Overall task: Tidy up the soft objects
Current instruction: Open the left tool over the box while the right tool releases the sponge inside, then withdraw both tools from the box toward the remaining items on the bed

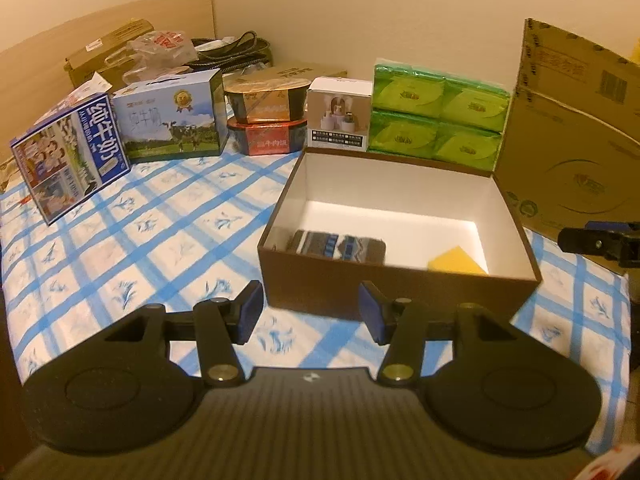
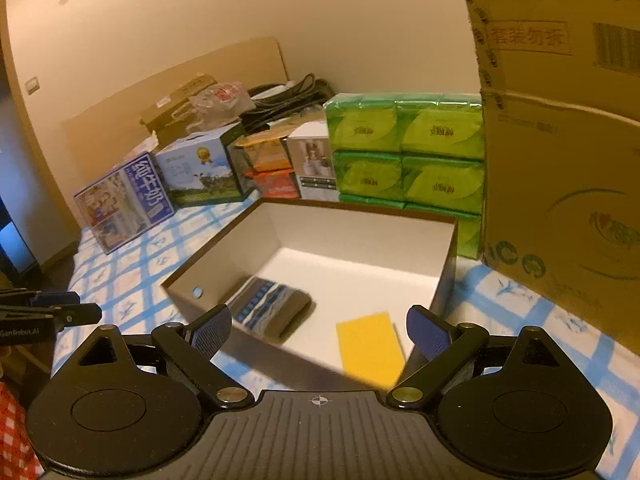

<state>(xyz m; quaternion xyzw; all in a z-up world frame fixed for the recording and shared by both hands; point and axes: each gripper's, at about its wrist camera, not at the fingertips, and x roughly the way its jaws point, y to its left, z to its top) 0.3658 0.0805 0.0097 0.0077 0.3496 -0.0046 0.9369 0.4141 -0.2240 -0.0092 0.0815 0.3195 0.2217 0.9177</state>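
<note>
Hovering before the brown box on the checked bedsheet, my left jaws stand half open, my right jaws wide, both empty. Inside, folded socks lie along the near-left wall, yellow sponge near-right; the far floor lies bare.

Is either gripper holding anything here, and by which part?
Nothing is held. The left gripper and right gripper are both open and empty; the folded cloth and sponge lie in the box.
</note>
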